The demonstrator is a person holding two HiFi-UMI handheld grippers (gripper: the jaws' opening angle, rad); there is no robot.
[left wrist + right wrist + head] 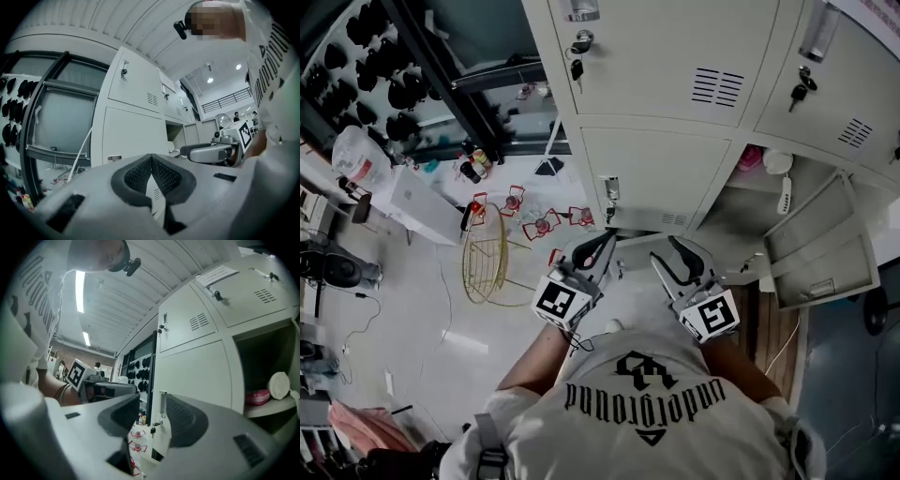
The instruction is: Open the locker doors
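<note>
The grey locker bank (675,56) fills the far side of the head view. Its lower left door (652,173) is closed, with a handle and a hanging key (610,192). The compartment to its right stands open (741,202), door (820,246) swung out, with a pink bowl (750,157) on the shelf. My left gripper (606,238) is shut and empty a little short of the closed door (133,136). My right gripper (672,253) is open and empty; between its pads I see the door handle (163,404) some way off.
A yellow wire stool (486,253) and red floor markers (542,223) lie left of the lockers. A white box (417,206) and a rack of black items (375,56) stand further left. The open door juts out on the right.
</note>
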